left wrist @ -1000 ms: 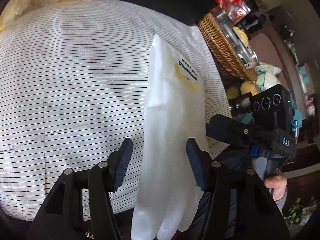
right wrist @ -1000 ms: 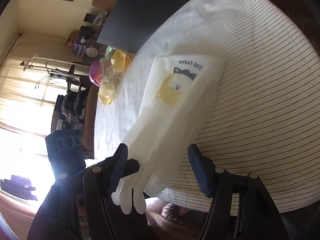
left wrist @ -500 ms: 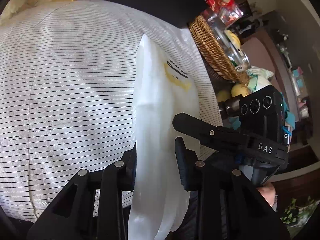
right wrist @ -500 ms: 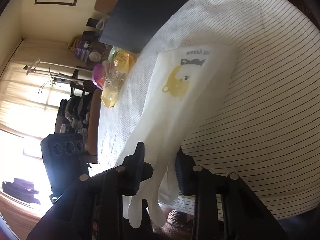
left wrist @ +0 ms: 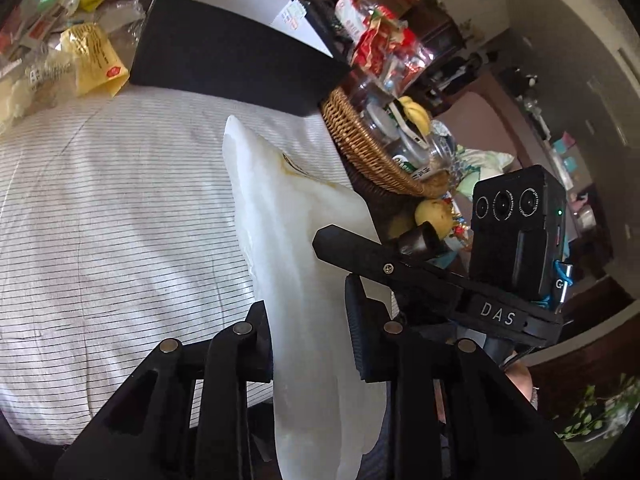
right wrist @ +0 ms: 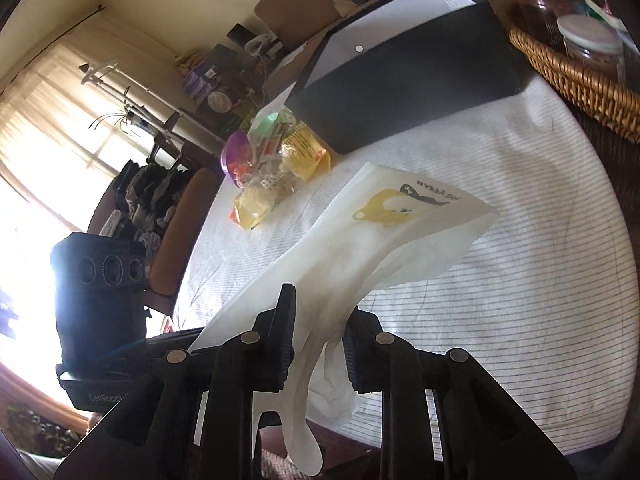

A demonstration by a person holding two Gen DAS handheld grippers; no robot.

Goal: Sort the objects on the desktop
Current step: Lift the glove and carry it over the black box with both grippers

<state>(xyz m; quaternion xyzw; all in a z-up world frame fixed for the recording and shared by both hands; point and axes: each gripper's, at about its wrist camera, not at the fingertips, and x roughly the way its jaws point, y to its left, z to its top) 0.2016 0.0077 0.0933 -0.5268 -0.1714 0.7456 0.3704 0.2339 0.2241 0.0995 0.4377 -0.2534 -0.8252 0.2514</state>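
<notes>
Both pairs of jaws are clenched on one long, white, translucent rubber glove (right wrist: pixel 360 264), the left gripper's (left wrist: pixel 308 340) having just been closing on it. The right gripper (right wrist: pixel 318 344) pinches near its fingers. The glove hangs lifted above the white, black-striped cloth on the worktop (right wrist: pixel 540 280), its printed cuff pointing toward the black box (right wrist: pixel 404 92).

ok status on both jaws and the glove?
Left gripper and right gripper both shut on white glove. Glove off the striped cloth. Black box ahead, not touching.
</notes>
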